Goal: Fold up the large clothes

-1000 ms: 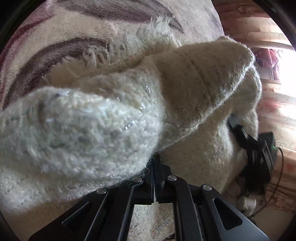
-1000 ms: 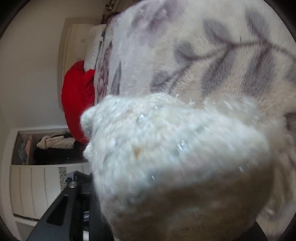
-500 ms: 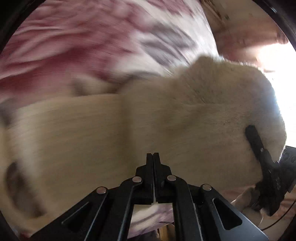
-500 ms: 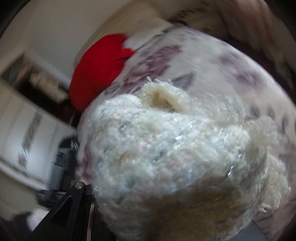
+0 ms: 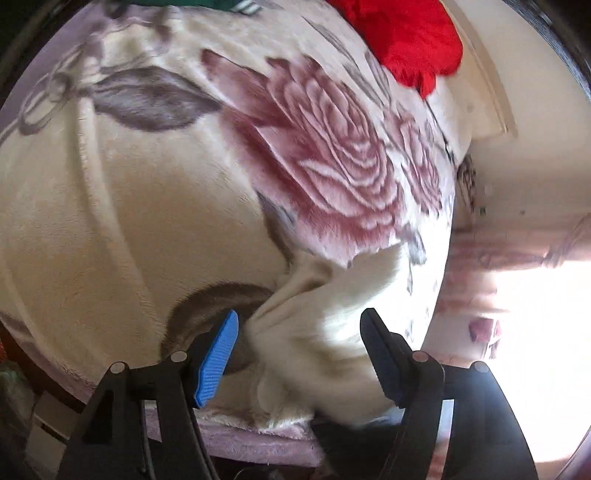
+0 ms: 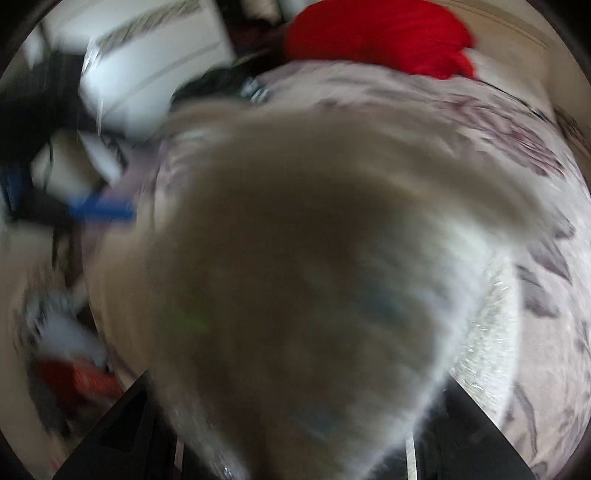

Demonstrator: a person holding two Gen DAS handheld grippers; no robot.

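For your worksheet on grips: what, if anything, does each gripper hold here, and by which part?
The left gripper holds nothing: its fingers are opening, with the cream sweater loose between them. The right gripper seems to hold the sweater, bunched over its fingers; which part cannot be told.

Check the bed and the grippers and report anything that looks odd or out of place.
The cream sweater is bunched in a blurred heap at the edge of the floral blanket, not flat. It lies between the jaws of the left gripper, which are opening. A red item sits at the far end.
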